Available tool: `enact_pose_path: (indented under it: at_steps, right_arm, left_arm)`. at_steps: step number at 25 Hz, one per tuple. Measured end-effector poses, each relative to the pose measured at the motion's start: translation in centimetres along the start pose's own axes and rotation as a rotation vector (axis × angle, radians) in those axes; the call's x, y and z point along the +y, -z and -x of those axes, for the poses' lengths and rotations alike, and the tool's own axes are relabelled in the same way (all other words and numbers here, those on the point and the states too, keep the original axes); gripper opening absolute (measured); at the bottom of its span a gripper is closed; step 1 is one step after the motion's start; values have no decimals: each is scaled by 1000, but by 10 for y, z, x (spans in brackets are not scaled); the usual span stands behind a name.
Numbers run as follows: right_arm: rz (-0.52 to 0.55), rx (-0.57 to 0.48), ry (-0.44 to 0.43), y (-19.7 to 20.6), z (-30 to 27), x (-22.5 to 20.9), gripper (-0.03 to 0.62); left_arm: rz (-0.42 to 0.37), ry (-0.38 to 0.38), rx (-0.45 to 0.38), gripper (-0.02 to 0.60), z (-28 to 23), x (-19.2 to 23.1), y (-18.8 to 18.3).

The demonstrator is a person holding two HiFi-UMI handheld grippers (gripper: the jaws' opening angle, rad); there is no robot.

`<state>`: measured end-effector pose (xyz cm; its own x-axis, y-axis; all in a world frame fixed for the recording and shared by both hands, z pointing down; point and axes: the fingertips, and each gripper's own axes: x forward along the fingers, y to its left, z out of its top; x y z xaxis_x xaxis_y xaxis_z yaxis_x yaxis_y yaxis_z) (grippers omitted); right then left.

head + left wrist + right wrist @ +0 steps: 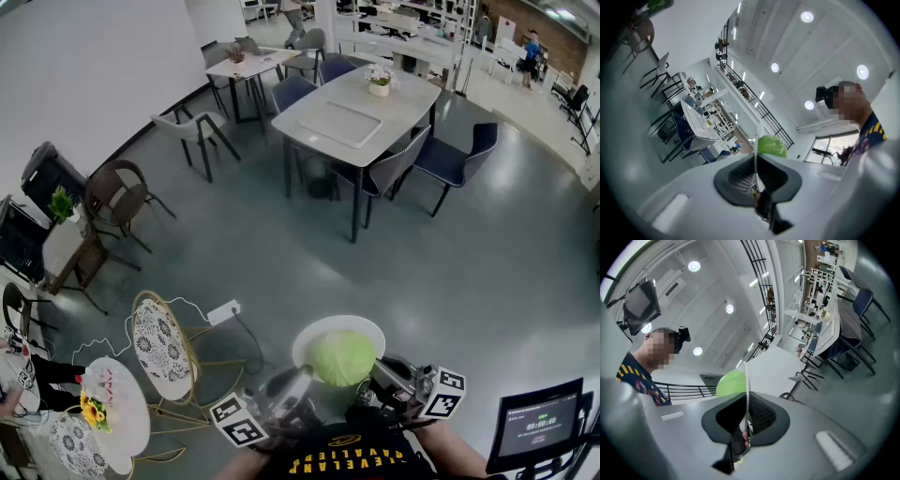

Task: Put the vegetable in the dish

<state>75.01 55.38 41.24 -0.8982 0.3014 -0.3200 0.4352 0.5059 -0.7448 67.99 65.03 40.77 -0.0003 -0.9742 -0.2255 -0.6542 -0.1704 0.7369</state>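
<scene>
The vegetable (342,358), a round pale-green head that looks like a cabbage, is seen lying on the dish (317,332), a white plate. It covers the near half of the plate, and the far rim is left bare. The dish is not set down on anything. It is held in the air close to the person's chest, above the grey floor (487,281).

The dish is carried from both sides. The left gripper (298,379) is pressed shut on the rim at the plate's left. In the left gripper view the thin white edge is shown running edge-on between the dark pads, with the green head just beyond it. The right gripper (379,371) is clamped in the same way on the opposite rim, and in the right gripper view the same white edge is pinched between its pads, with the vegetable behind.

Farther off, a long dining table (361,112) with blue chairs (459,159) is seen well apart from the dish. A small round side table (127,427) bearing sunflowers (91,411) stands at the lower left.

As to progress, the placing itself is judged to be done, since the vegetable already rests in the dish. What may be left is only for the loaded dish to be set down on some surface and for both rims to be released. Where that would be cannot be told.
</scene>
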Motion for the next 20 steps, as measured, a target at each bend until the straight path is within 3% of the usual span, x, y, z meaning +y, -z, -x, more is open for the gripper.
enact_pose_path:
  at_steps: [11,20]
  right_arm:
    - [44,12,48,88,-86,38,19]
    - [92,39,81,87,-114,31,18]
  left_arm:
    - [20,46,7,16,110,20,-61]
    - [47,94,-8,17,113,42,-81]
